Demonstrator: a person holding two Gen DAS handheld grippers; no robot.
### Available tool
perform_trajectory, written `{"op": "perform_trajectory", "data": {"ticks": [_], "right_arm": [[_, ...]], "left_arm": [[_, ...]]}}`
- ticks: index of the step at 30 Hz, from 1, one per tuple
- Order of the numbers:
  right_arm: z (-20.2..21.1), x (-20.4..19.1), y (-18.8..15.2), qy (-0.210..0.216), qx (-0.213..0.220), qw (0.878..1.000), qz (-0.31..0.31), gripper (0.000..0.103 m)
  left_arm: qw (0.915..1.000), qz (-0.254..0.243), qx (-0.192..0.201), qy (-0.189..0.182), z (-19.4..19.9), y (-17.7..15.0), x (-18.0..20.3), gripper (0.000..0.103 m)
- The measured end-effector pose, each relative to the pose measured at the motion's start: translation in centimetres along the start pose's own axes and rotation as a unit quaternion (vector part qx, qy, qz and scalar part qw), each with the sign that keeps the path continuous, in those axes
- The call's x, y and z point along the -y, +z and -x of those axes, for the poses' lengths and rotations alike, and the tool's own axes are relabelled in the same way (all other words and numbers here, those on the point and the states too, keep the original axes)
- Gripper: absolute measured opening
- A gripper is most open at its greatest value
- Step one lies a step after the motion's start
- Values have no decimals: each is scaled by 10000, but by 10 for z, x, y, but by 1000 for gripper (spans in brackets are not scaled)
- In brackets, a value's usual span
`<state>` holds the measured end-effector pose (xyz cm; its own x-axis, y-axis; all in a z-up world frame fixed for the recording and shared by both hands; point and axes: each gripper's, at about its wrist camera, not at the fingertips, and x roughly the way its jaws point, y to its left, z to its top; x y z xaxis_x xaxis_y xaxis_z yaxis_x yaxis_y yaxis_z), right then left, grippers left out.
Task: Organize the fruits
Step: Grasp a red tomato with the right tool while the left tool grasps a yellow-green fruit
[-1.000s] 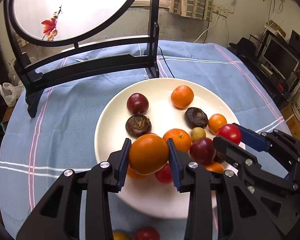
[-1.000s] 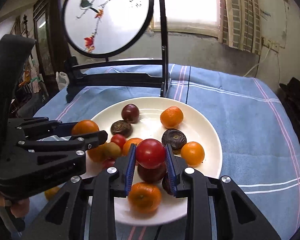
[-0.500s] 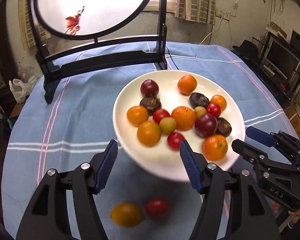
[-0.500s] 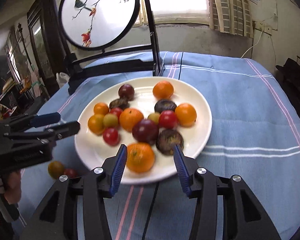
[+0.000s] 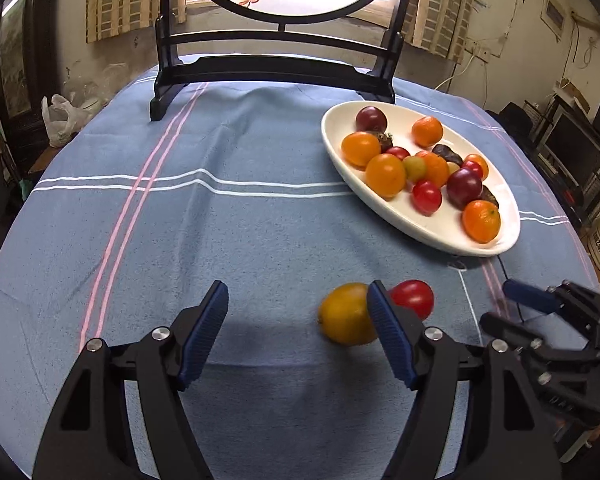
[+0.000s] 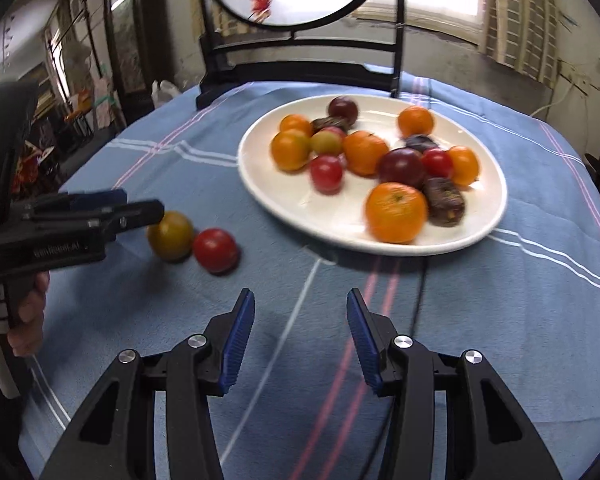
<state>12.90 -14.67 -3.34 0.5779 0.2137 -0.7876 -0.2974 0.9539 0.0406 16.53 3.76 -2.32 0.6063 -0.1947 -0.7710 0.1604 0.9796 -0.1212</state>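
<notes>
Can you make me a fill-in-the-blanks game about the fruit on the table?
1. Both the left gripper and right gripper are ____.
2. The number of fruits lying on the blue tablecloth off the plate is ____.
3. Beside the yellow fruit lies a ____ tomato.
4. The plate is coloured ____.

Missing words: open; two; red; white

L wrist cam sits low over the tablecloth (image 5: 260, 240), facing the round screen (image 5: 276, 68); plate (image 5: 420, 224) at frame right. R wrist cam sits lower right, plate (image 6: 284, 200) centre. Both share plate, two loose fruits.
</notes>
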Motion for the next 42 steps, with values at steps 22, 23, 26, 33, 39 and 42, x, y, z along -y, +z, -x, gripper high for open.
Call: {"op": "perform_trajectory", "data": {"ticks": [22,23,26,33,39,42], "right_arm": [[-48,-63,40,-85,-114,9984,548,29],[-46,-62,40,-70,-92,9987,506,29],[-30,-50,36,-30,39,9996,279,29],[-3,-3,10,-207,-13,9997,-133,29],[-4,27,-2,-221,-53,9980,-584,30],[-1,26,-2,-162,37,9983,-557,30]], "left_arm": [[9996,239,31,-175,7,3,-14,73],[9996,233,33,-181,7,3,-14,73],[9995,188,38,-237,8,2,-11,73],[9986,-158,-80,-504,2,-7,15,73],[9970,-433,-259,-591,-15,-15,34,59],[9967,-281,-349,-671,-24,-15,32,41]]}}
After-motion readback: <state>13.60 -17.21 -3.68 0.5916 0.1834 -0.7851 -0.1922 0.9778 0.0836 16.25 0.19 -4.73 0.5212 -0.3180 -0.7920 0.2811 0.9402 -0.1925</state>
